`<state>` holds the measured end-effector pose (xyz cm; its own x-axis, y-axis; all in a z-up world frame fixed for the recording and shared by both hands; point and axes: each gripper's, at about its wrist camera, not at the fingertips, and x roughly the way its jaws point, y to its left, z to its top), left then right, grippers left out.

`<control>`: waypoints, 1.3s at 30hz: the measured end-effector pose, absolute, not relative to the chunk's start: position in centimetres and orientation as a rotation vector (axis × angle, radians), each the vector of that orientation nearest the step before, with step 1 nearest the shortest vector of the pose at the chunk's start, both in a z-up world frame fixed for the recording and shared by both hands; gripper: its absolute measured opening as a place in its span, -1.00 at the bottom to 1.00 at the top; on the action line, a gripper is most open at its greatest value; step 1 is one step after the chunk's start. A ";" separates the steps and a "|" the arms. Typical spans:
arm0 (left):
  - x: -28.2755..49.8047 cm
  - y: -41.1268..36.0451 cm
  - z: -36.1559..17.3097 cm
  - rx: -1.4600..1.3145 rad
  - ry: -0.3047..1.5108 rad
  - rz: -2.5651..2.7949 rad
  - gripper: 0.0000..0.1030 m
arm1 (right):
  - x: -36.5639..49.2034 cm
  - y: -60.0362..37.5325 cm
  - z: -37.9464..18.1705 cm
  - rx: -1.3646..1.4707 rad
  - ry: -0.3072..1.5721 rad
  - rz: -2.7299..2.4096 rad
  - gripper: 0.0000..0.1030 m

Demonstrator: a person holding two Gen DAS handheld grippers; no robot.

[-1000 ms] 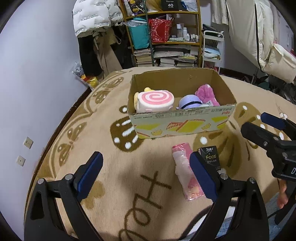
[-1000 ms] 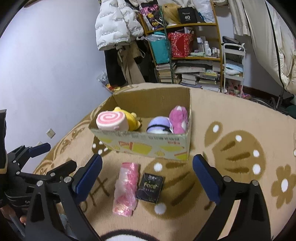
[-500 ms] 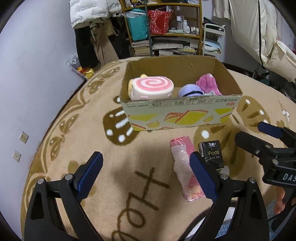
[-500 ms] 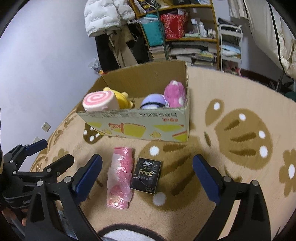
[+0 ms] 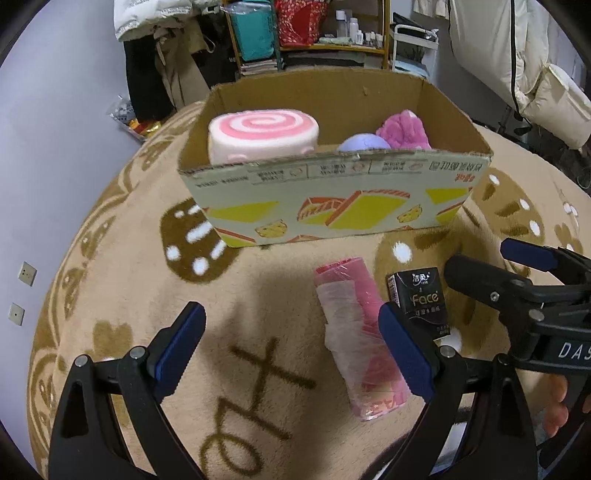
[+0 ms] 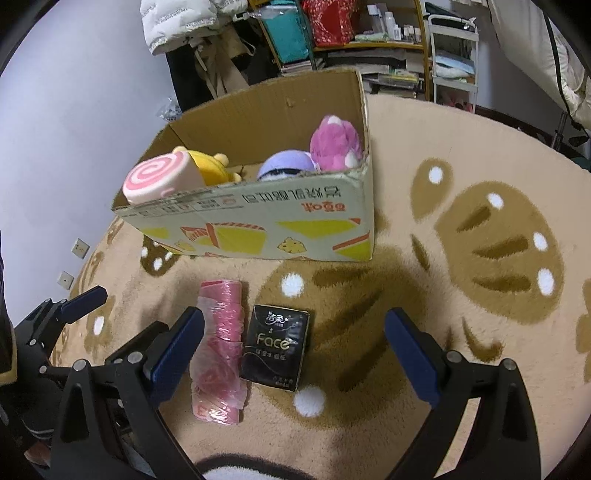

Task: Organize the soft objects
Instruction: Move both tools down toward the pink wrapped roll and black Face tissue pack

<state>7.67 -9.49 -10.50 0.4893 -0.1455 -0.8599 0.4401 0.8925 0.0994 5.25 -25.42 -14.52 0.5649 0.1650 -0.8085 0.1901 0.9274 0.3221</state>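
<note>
A cardboard box stands on the carpet and holds a pink swirl roll plush, a yellow plush, a lilac plush and a magenta plush. In front of the box lie a pink plastic-wrapped roll and a black tissue pack. My left gripper is open, low over the carpet left of the roll. My right gripper is open above the tissue pack.
The beige patterned carpet spreads around the box. Shelves with books and bags, hanging coats and a white cart line the far wall. A purple wall with sockets is at left.
Both grippers have come forward and lower toward the box, the roll and the tissue pack, which look larger now. Both stay open.
</note>
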 end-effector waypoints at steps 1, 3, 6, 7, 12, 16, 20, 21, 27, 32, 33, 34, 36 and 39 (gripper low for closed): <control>7.7 -9.6 -10.8 0.328 1.007 -0.365 0.82 | 5.4 -25.4 -14.7 0.402 0.982 -0.014 0.99; 7.7 -9.7 -11.1 0.334 1.013 -0.365 0.82 | 5.7 -25.3 -14.9 0.402 0.990 -0.015 0.99; 7.8 -9.9 -11.6 0.342 1.021 -0.365 0.82 | 6.1 -25.3 -15.5 0.407 1.004 -0.016 0.99; 7.8 -10.0 -11.7 0.343 1.023 -0.364 0.82 | 6.3 -25.3 -15.7 0.410 1.011 -0.017 0.99; 8.0 -10.2 -12.5 0.349 1.037 -0.363 0.82 | 6.8 -25.4 -16.8 0.420 1.037 -0.019 0.99; 7.9 -10.7 -13.1 0.358 1.048 -0.371 0.82 | 7.2 -25.5 -17.6 0.432 1.059 -0.022 0.99; 7.9 -11.1 -13.8 0.368 1.061 -0.378 0.82 | 7.6 -25.6 -18.4 0.447 1.077 -0.020 0.99; 8.0 -11.1 -13.9 0.369 1.064 -0.379 0.82 | 7.7 -25.6 -18.5 0.447 1.080 -0.020 0.99; 7.9 -11.5 -14.5 0.382 1.073 -0.377 0.82 | 8.0 -25.0 -19.3 0.437 1.108 -0.011 0.99; 8.1 -11.6 -14.9 0.381 1.085 -0.370 0.82 | 8.2 -24.5 -20.2 0.428 1.128 -0.014 0.99; 8.2 -11.6 -15.0 0.381 1.087 -0.368 0.82 | 8.3 -24.4 -20.3 0.425 1.129 -0.014 0.99; 8.2 -11.6 -15.1 0.383 1.091 -0.367 0.82 | 8.4 -24.4 -20.2 0.423 1.129 -0.013 0.99; 8.5 -11.5 -15.2 0.385 1.096 -0.367 0.82 | 8.4 -24.5 -20.2 0.423 1.130 -0.013 0.99; 8.8 -11.4 -15.3 0.384 1.098 -0.368 0.82 | 8.4 -24.4 -20.3 0.422 1.131 -0.013 0.99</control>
<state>8.77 -11.38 -15.26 0.4086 -0.0969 -0.9076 0.4692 0.8752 0.1178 8.45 -24.40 -20.32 0.4345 0.2012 -0.8779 0.2209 0.9212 0.3204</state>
